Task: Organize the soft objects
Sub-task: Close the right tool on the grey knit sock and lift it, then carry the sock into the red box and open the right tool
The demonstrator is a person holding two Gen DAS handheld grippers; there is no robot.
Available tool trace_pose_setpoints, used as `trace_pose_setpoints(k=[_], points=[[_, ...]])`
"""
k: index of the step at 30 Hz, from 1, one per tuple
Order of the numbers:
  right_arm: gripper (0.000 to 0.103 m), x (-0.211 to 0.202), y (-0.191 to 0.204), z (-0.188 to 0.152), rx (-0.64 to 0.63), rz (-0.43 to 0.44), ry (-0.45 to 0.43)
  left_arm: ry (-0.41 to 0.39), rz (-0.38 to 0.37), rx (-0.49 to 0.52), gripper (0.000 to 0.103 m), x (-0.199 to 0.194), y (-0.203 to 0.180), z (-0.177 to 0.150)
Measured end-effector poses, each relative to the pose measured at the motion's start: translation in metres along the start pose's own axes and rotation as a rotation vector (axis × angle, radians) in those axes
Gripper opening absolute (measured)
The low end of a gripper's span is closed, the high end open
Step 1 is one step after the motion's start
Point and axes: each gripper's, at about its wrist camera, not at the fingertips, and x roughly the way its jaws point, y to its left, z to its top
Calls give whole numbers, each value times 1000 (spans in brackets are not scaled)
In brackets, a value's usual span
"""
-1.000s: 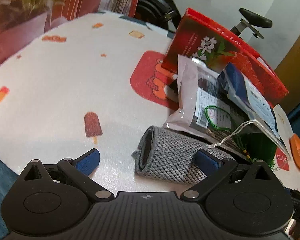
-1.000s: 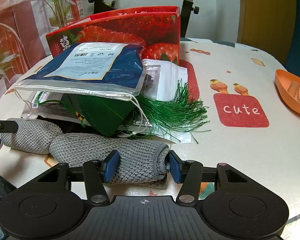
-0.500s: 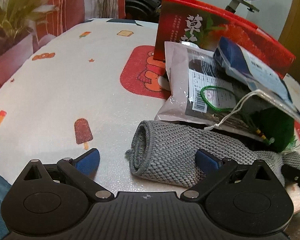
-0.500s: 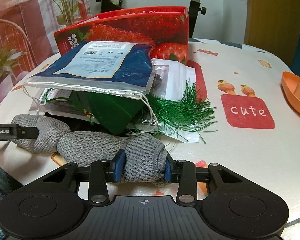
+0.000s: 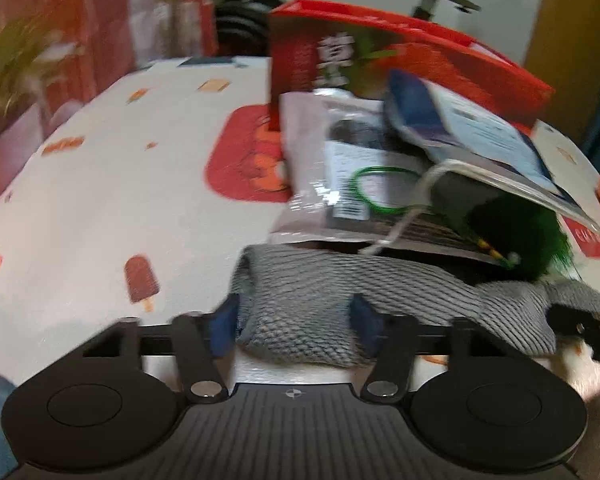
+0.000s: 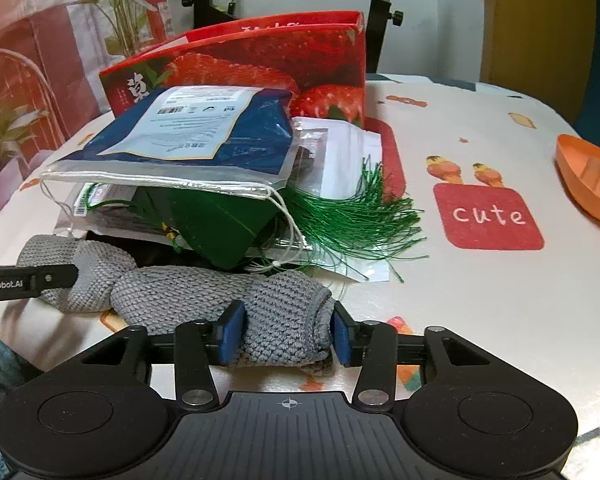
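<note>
A grey knitted cloth (image 5: 320, 292) lies rolled lengthwise near the table's front edge, in front of a pile of packets. My left gripper (image 5: 296, 324) is closing its jaws on the cloth's left end, and both blue pads touch the knit. My right gripper (image 6: 286, 338) holds the other end of the cloth (image 6: 180, 288). Its jaws are easing open, but the pads still press the roll. One finger of the left gripper (image 6: 28, 280) shows at the far left of the right wrist view. The left wrist view is blurred.
Behind the cloth, a blue packet in a clear bag (image 6: 204, 132) lies on a green tasselled item (image 6: 352, 216), with more bagged packets under it. A red strawberry box (image 6: 260, 60) stands further back. An orange dish (image 6: 588, 184) sits at the right. Potted plants stand beyond the left edge.
The left gripper rolled level, moved in and closed from wide open onto the cloth's left end. The right gripper squeezed the right end, then loosened slightly without moving.
</note>
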Motion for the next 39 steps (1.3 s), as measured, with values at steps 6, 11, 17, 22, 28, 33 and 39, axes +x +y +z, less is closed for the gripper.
trace_pose_setpoints(k=[6, 11, 17, 22, 28, 33, 39], points=[[44, 0, -3, 0, 25, -3, 7, -13, -31, 34, 33, -4, -7, -1], [32, -1, -2, 0, 30, 28, 16, -11, -83, -1, 24, -3, 0, -1], [23, -2, -1, 0, 29, 69, 16, -6, -140, -68, 21, 2, 11, 0], [21, -2, -4, -1, 42, 92, 8, -19, -159, -99, 18, 1, 16, 1], [21, -18, -3, 4, 37, 148, -37, -72, -121, -88, 18, -22, 16, 5], [21, -36, 7, 9, -16, 174, -81, -129, -116, -84, 18, -48, 20, 12], [21, -65, 17, 19, -87, 195, -165, -180, -114, -69, 18, -76, 22, 15]])
